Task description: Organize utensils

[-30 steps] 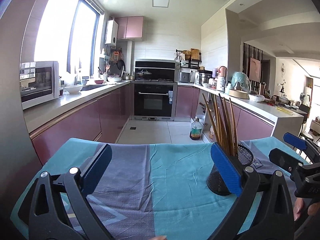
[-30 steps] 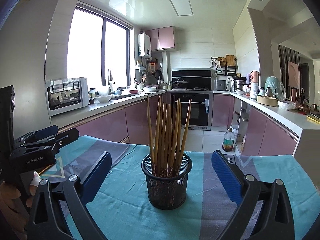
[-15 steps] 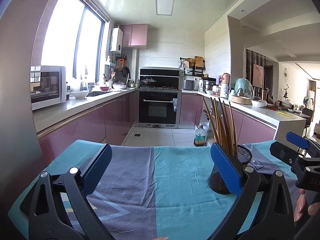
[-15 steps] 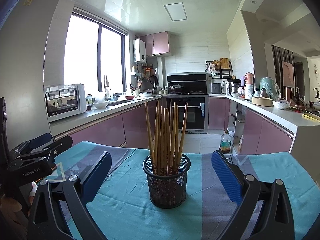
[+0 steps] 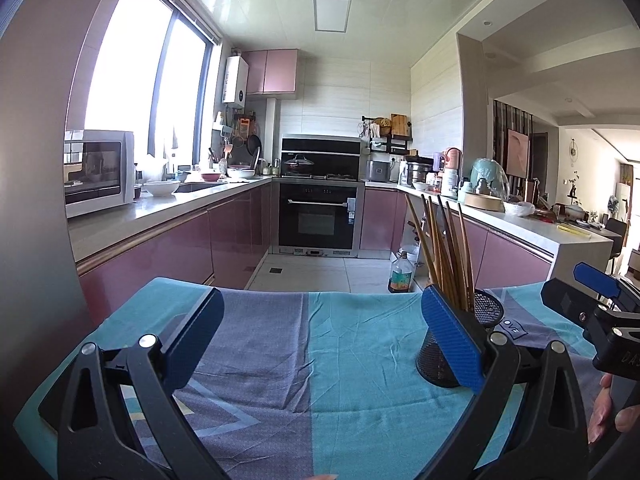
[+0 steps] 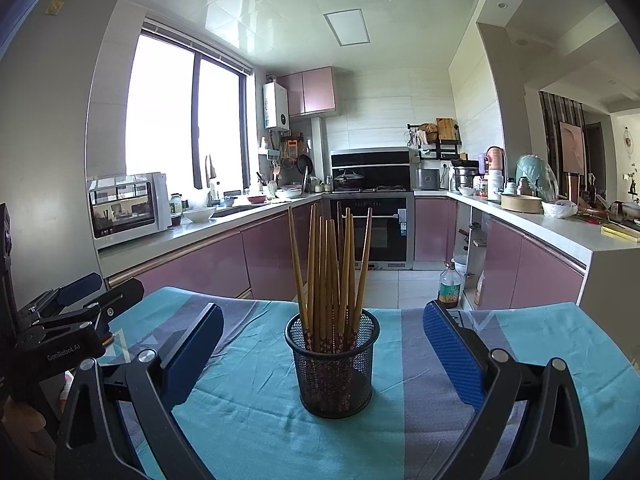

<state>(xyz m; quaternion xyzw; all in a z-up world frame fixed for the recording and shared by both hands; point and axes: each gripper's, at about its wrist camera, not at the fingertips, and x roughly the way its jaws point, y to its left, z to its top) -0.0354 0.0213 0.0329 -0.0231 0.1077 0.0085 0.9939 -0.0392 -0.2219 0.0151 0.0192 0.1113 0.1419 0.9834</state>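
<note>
A black mesh holder (image 6: pixel 332 364) stands upright on the blue striped cloth (image 6: pixel 408 416), filled with several wooden chopsticks (image 6: pixel 332 272). My right gripper (image 6: pixel 320 352) is open, its blue pads on either side of the holder and short of it, not touching. In the left wrist view the same mesh holder (image 5: pixel 482 312) sits partly behind my right blue pad, chopsticks (image 5: pixel 444 248) sticking up. My left gripper (image 5: pixel 316 340) is open over bare cloth (image 5: pixel 304 344), holding nothing. The other gripper (image 5: pixel 592 300) shows at the far right edge.
The cloth-covered table ends just beyond the holder, with kitchen floor, an oil bottle (image 6: pixel 448 286) and an oven (image 6: pixel 372 232) behind. Pink-fronted counters run along both sides. The left gripper (image 6: pixel 76 308) and a hand show at the right wrist view's left edge.
Both cameras have tilted up slightly, so holder and cloth sit lower in view. Both grippers stay open and nothing on the table has moved.
</note>
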